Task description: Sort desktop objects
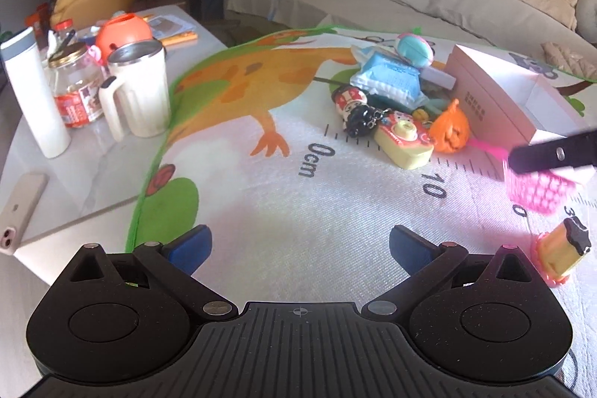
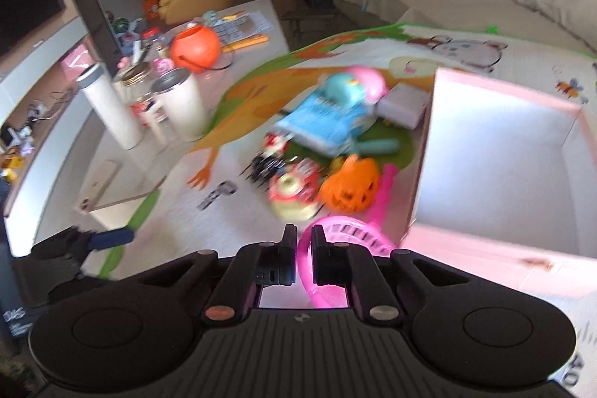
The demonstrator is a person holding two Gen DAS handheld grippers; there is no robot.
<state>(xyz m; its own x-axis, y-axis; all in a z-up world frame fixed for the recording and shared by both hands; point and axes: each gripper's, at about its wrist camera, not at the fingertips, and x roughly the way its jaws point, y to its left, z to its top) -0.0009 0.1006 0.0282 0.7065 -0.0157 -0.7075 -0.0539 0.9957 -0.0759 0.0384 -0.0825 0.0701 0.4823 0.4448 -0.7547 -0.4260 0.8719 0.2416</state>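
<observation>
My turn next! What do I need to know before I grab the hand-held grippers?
Left hand-held gripper: open, holding nothing, over the mat.
Right hand-held gripper: shut on the pink racket toy, beside the pink box.
Box looks empty, so nothing is sorted yet.
Left to sort: pumpkin, toy camera, doll keychain, blue packet, pudding toy.
Likely next: drop the racket toy into the box.
</observation>
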